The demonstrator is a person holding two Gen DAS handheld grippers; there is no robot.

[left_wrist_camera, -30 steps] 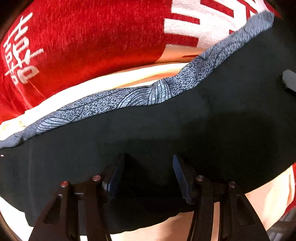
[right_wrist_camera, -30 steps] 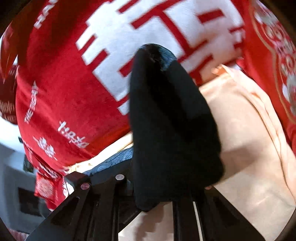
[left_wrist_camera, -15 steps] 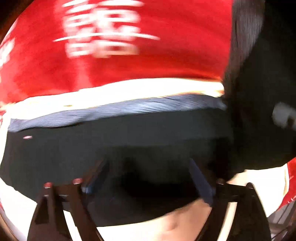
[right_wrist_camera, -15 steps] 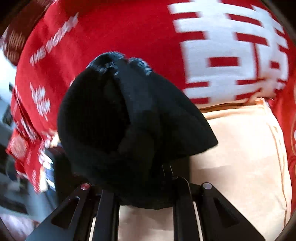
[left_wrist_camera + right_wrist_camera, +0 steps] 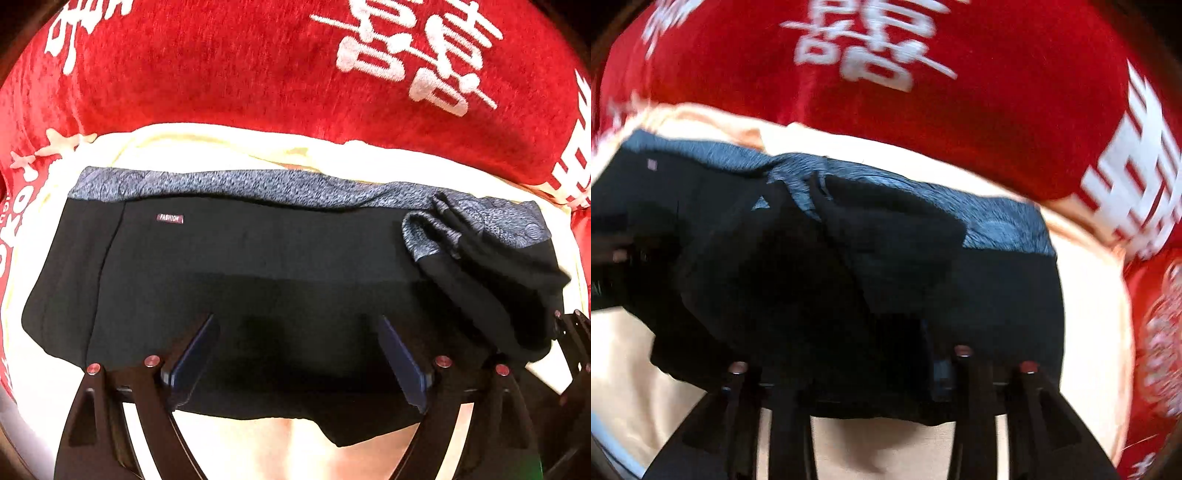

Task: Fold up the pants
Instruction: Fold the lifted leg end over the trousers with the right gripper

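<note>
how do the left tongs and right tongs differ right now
The left tongs stand wide open with nothing between them, hovering over the flat black pants. The right tongs have a bunched fold of the pants draped over them, hiding their fingertips, so their state cannot be read. The left view is sharp; the right view is blurred. Both sit at the pants' near edge, facing the red blanket.
</note>
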